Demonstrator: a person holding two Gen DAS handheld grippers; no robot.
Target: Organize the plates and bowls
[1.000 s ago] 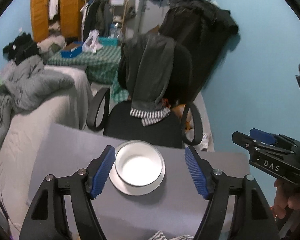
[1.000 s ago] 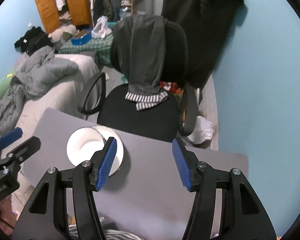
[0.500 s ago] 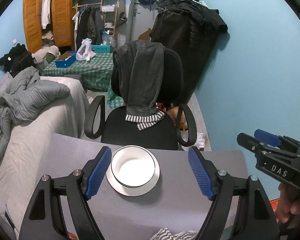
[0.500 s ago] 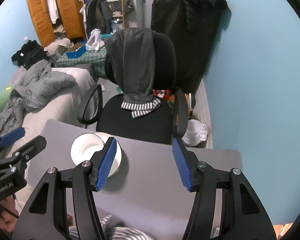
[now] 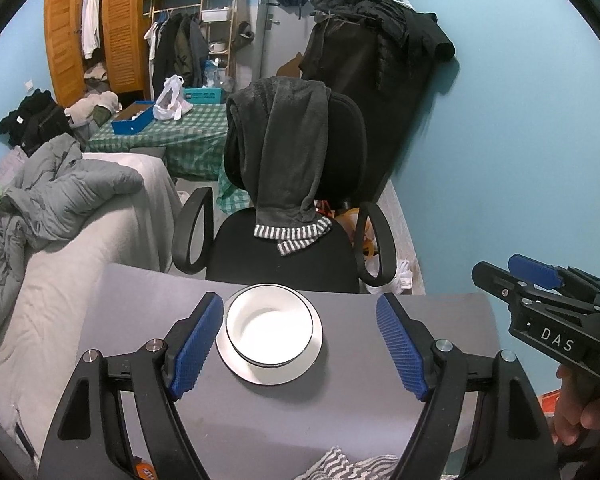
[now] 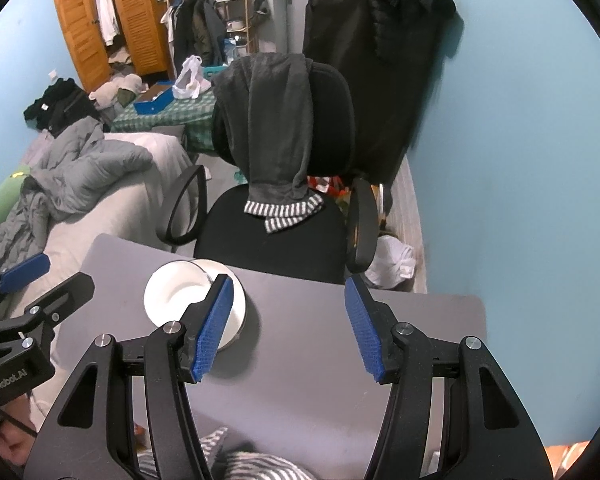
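Note:
A white bowl (image 5: 269,324) sits inside a white plate (image 5: 306,366) near the far edge of the grey table (image 5: 340,412). My left gripper (image 5: 300,350) hovers above the table, open, its blue pads either side of the stack and clear of it. In the right wrist view the same bowl (image 6: 176,294) on its plate (image 6: 239,300) lies left of centre, partly behind a blue pad. My right gripper (image 6: 290,326) is open with only bare table between its pads. It also shows at the right edge (image 5: 536,276) of the left wrist view, held by a hand (image 5: 580,416).
A black office chair (image 5: 292,240) draped with a dark garment stands just behind the table. A bed with a grey duvet (image 5: 60,200) runs along the left. Striped cloth (image 6: 240,460) lies at the table's near edge. A blue wall (image 5: 500,160) closes the right side.
Both wrist views have tilted up a little, showing more of the room. The bowl and plate have not moved, and both grippers have stayed open.

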